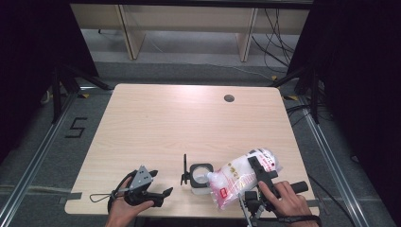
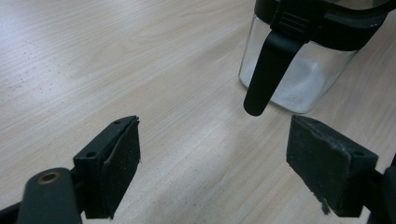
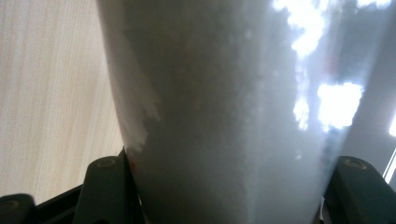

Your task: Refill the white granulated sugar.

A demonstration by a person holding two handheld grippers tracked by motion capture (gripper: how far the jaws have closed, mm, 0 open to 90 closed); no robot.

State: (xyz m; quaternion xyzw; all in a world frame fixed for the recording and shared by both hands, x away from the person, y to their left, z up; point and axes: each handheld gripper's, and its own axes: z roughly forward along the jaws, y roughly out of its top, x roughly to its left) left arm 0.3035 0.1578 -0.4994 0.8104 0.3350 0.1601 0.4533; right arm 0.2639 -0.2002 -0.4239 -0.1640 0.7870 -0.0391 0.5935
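A clear plastic bag of white powder (image 1: 239, 178) with red print lies tilted over a small glass jar (image 1: 200, 178), its lower corner at the jar's open mouth. My right gripper (image 1: 259, 176) is shut on the bag; in the right gripper view the bag (image 3: 224, 107) presses between both jaws. The jar (image 2: 299, 70) has a black rim and a hanging black clasp lever (image 2: 266, 77), with a little white powder at its bottom. My left gripper (image 1: 161, 194) stands open on the table left of the jar, its pads (image 2: 116, 163) wide apart around nothing.
The light wooden table (image 1: 165, 127) has a round cable hole (image 1: 229, 98) at its far right. The jar's hinged black lid (image 1: 185, 170) stands upright at its left. Shelving and cables lie on the floor beyond the table.
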